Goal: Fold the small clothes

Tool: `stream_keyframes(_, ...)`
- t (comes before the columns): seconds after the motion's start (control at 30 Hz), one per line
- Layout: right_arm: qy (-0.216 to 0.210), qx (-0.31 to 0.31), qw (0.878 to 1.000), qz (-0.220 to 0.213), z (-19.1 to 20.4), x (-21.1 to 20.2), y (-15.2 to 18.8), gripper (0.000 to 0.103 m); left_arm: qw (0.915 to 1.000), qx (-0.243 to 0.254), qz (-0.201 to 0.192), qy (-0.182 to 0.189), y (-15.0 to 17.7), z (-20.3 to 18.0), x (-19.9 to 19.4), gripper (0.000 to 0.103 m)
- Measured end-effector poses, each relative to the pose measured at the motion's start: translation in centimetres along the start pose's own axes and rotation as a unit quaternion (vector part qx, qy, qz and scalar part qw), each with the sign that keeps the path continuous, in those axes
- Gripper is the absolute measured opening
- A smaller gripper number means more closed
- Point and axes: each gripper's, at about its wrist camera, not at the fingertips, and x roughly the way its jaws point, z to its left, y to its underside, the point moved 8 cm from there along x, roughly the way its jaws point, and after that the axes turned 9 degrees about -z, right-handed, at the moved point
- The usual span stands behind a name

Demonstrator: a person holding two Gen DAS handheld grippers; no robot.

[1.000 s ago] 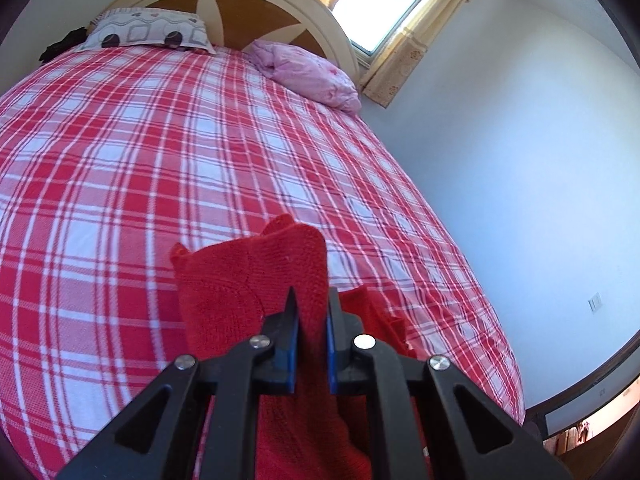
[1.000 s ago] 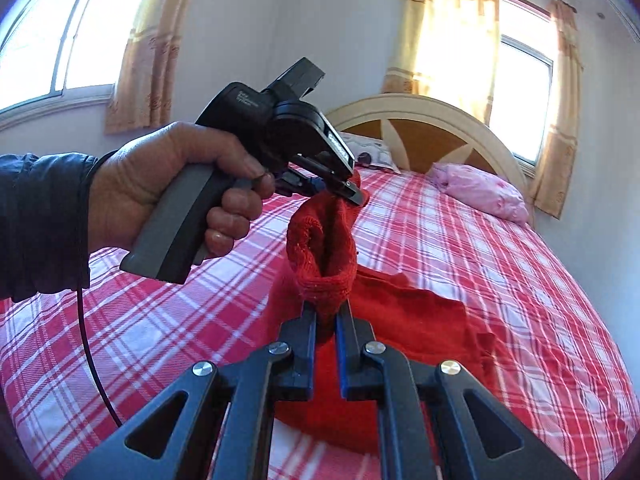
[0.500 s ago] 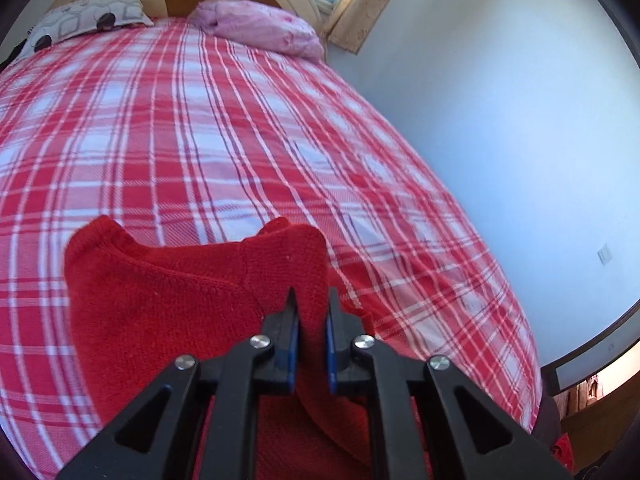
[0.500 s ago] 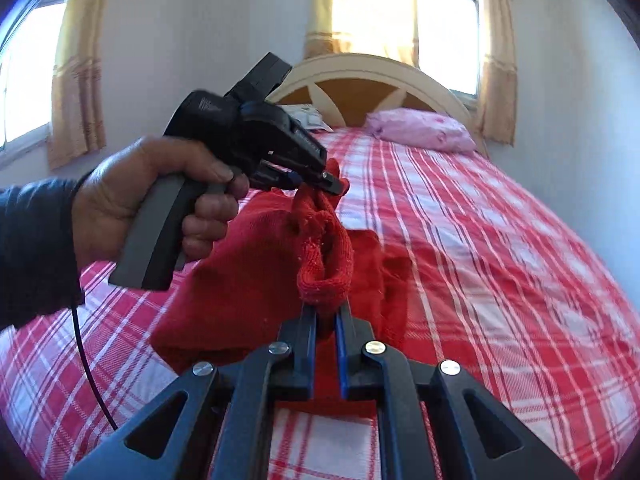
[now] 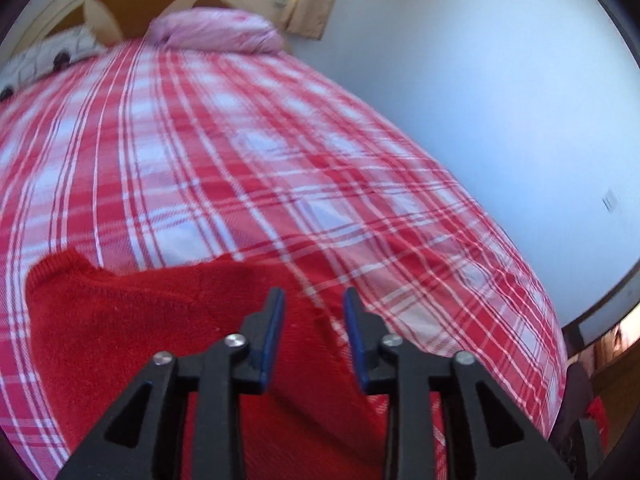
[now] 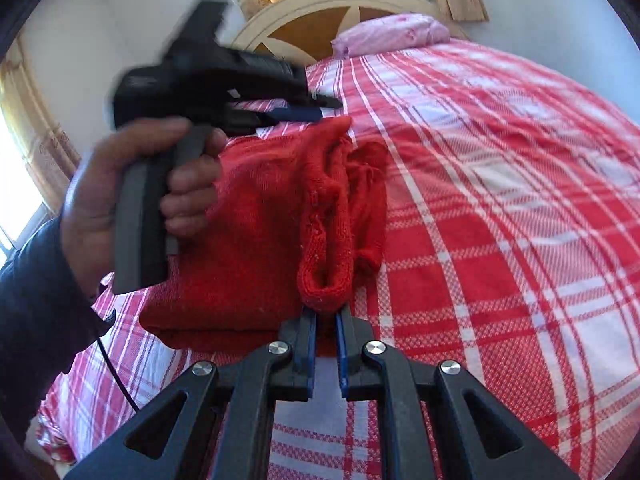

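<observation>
A red knit garment (image 5: pixel 140 320) lies bunched on the red-and-white plaid bed (image 5: pixel 240 140). My left gripper (image 5: pixel 314 294) hovers over the garment's far edge. Its jaws are opening, and the knit shows below the gap without either pad pressing on it. In the right wrist view a hand (image 6: pixel 120 184) holds that left gripper (image 6: pixel 328 106) just above the garment's (image 6: pixel 260 220) raised corner. My right gripper (image 6: pixel 326 316) is shut on a rolled cuff-like edge of the knit at its near end, and the fabric stands up from the jaws.
A pink pillow (image 6: pixel 392 34) and a patterned pillow (image 5: pixel 48 56) lie by the curved headboard (image 6: pixel 320 8). A white wall (image 5: pixel 480 100) runs along the bed's right side. A black cable (image 6: pixel 116 376) hangs from the left gripper. Plaid bedding (image 6: pixel 500 160) spreads to the right.
Both grippers swung down and across the bed, laying the garment over itself. The left jaws, shut on the knit before, have parted and let the fabric drop. The right gripper keeps its hold.
</observation>
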Motion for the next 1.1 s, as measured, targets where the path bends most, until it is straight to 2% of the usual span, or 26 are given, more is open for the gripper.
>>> stream_keyframes(0.03,0.003,0.006,1.000,-0.002,-0.2,-0.1,-0.1,0.015,0.9993,0.031,-0.015,-0.012,-0.2,-0.7,-1.2,0.059)
stream_keyframes(0.07,0.007,0.010,1.000,-0.003,-0.5,-0.2,-0.1,0.030,0.9979,0.054,-0.027,-0.024,-0.3,-1.1,-2.2,0.065)
stream_keyframes(0.13,0.018,0.025,0.999,-0.009,-1.3,-0.6,-0.2,0.043,0.9934,0.092,-0.049,-0.048,-0.1,-1.2,-4.3,0.084)
stream_keyframes(0.2,0.024,0.032,0.999,-0.023,-1.8,-1.3,-0.6,0.043,0.9901,0.106,-0.059,-0.070,0.6,-0.5,-5.7,0.095)
stream_keyframes(0.3,0.033,0.012,0.998,-0.054,-1.4,-2.6,-2.0,0.044,0.9849,0.106,-0.069,-0.119,2.9,2.3,-8.2,0.096)
stream_keyframes(0.37,0.015,-0.009,0.997,-0.072,-0.1,-3.3,-3.1,0.044,0.9845,0.091,-0.067,-0.135,4.6,3.9,-9.5,0.096)
stream_keyframes(0.43,-0.003,-0.033,0.997,-0.076,1.2,-3.3,-4.3,0.045,0.9861,0.074,-0.069,-0.132,6.5,4.9,-10.4,0.098)
stream_keyframes(0.6,-0.013,-0.069,0.995,-0.073,3.1,-0.7,-8.5,0.045,0.9888,0.059,-0.028,-0.134,11.6,6.1,-9.6,0.099)
stream_keyframes(0.67,-0.030,-0.066,0.996,-0.044,3.5,2.2,-9.5,0.044,0.9917,0.041,-0.015,-0.121,12.7,6.5,-9.1,0.102)
stream_keyframes(0.7,-0.026,-0.064,0.997,-0.020,3.2,3.8,-9.6,0.044,0.9923,0.035,-0.012,-0.118,12.7,6.6,-9.1,0.103)
stream_keyframes(0.77,0.022,-0.070,0.997,0.015,1.4,7.2,-9.4,0.044,0.9935,0.023,-0.017,-0.110,12.5,6.9,-9.1,0.103)
stream_keyframes(0.83,0.075,-0.080,0.992,0.062,-1.4,10.5,-8.3,0.046,0.9948,0.016,-0.013,-0.100,12.7,6.9,-8.7,0.103)
stream_keyframes(0.87,0.075,-0.066,0.993,0.063,-2.4,10.7,-8.2,0.060,0.9955,0.010,-0.011,-0.093,12.9,7.0,-8.7,0.103)
stream_keyframes(0.93,0.089,-0.045,0.994,0.055,-4.0,10.5,-8.3,0.072,0.9962,0.001,-0.015,-0.086,12.8,7.1,-8.8,0.103)
stream_keyframes(1.0,0.085,-0.037,0.994,0.053,-4.3,9.8,-8.1,0.072,0.9969,-0.011,-0.015,-0.076,12.8,7.2,-8.8,0.103)
stream_keyframes(1.1,0.113,-0.057,0.991,0.030,-3.9,8.0,-8.7,0.072,0.9968,-0.030,-0.030,-0.068,12.8,7.6,-9.5,0.103)
